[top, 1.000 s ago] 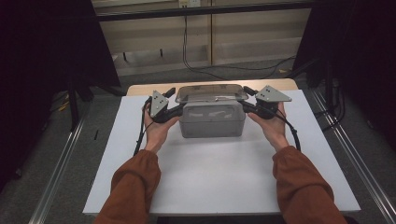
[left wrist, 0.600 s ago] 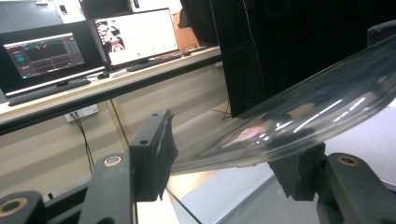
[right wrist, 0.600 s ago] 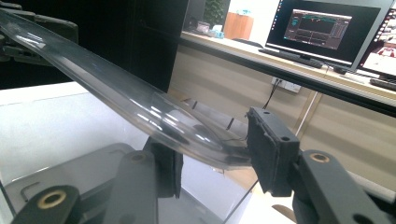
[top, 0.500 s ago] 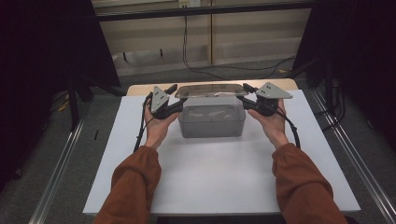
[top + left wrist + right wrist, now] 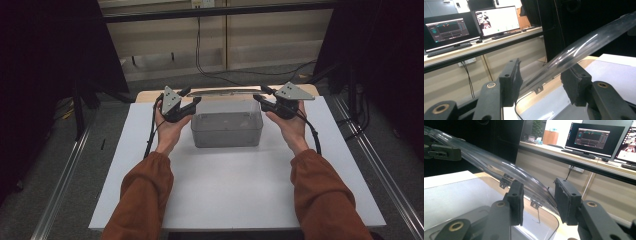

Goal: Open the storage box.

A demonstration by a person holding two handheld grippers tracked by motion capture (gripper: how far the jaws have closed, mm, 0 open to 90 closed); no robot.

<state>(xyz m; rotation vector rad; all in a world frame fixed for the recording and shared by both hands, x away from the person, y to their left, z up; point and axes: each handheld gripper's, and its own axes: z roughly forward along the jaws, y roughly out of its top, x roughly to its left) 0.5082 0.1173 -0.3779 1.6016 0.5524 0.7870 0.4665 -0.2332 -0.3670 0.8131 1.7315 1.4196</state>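
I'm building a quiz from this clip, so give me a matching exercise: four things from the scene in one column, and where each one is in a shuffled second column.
Column one:
1. clear plastic lid
2. clear plastic storage box
3. white table top
4. computer monitors

Column two:
A. on a desk in the background
B. lifted, its ends between the jaws of the left gripper and right gripper
C. under the box
D. on the table between the person's hands

Pairs: 1-B, 2-D, 3-C, 4-A

Clear lid (image 5: 227, 92) apparently lifted above bin (image 5: 227, 122), claws (image 5: 187, 98) (image 5: 261, 96) at its ends
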